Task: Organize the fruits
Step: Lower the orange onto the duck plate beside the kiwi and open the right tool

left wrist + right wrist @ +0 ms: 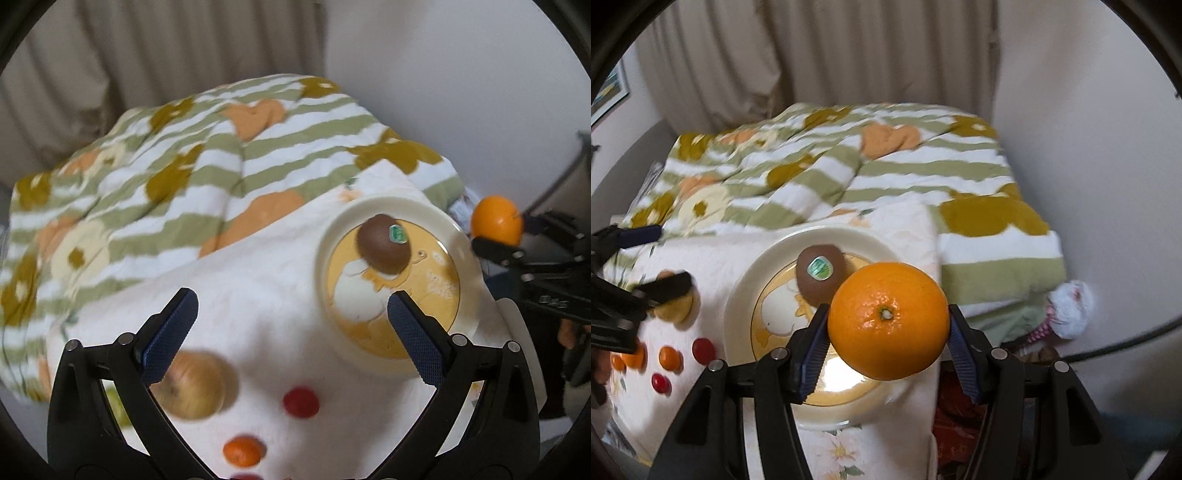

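My right gripper (888, 328) is shut on a large orange (888, 320) and holds it above the near right part of a cream plate (746, 291). A brown kiwi (820, 275) with a sticker lies on the plate. In the left wrist view the orange (496, 220) shows beyond the plate (332, 243), with the kiwi (384, 243) on it. My left gripper (291, 306) is open and empty above the white cloth, left of the plate. A yellowish apple (194, 386), a red fruit (301, 401) and a small orange fruit (243, 449) lie below it.
A green striped floral quilt (166, 155) covers the bed behind the white cloth (240, 295). Several small red and orange fruits (670, 358) lie left of the plate. Curtains hang behind, a wall (1089, 147) stands to the right. A white plush thing (1069, 308) lies by the bed's right edge.
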### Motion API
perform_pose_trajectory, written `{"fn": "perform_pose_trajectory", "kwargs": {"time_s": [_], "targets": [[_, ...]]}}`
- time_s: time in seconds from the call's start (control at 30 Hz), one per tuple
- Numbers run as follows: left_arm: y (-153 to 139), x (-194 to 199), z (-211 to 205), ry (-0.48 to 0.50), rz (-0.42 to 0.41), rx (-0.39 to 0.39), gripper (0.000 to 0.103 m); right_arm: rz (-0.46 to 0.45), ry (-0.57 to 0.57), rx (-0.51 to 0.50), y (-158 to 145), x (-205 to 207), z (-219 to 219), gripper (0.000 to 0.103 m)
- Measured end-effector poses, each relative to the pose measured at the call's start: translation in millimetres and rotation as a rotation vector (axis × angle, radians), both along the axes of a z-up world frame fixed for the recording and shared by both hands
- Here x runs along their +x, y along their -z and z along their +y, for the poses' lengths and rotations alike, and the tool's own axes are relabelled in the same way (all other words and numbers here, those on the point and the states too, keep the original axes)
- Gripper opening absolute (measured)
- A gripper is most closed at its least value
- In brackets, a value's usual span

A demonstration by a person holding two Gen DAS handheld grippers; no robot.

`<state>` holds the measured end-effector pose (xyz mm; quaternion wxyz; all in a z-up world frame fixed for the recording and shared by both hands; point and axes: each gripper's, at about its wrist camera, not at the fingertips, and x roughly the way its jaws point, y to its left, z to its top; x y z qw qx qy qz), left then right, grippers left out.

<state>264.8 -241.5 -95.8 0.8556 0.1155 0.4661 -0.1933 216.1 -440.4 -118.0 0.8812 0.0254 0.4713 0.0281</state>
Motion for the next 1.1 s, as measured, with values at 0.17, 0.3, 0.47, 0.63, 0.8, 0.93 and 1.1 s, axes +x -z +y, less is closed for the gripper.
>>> {"fn": "perform_pose_trajectory", "kwargs": {"time_s": [0.17, 0.3, 0.47, 0.63, 0.8, 0.93, 1.1], "targets": [[-0.8, -13.1, 28.6, -0.111, 0.018, -0.004, 0.103, 0.024, -0.056, 0.007, 21.1, 9.8, 2.7, 0.056], [1.0, -25.1, 50.3, -0.181, 0.03, -0.014, 0.103, 0.023, -0.101, -0.015, 31.7, 14.5, 5.5, 0.056], [3.7, -36.9, 66.4, -0.241, 0.036, -0.021, 0.103, 0.015, -0.162, -0.062, 44.1, 21.4, 11.6, 0.056], [2.5, -44.5, 72.5, -0.273, 0.045, -0.039, 0.103, -0.001, -0.197, -0.1, 52.4, 24.3, 19.5, 0.056], [-0.1, -56.2, 75.8, -0.299, 0.03, -0.031, 0.103, -0.068, -0.191, -0.12, 42.7, 17.3, 23.8, 0.093], [-2.5, -64.3, 77.1, -0.31, 0.032, -0.042, 0.103, -0.098, -0.196, -0.077, 30.5, 9.1, 23.3, 0.103], [-10.4, -76.2, 76.4, -0.306, 0.005, -0.036, 0.103, -0.111, -0.187, -0.061, 18.6, -1.7, 19.5, 0.103]]}}
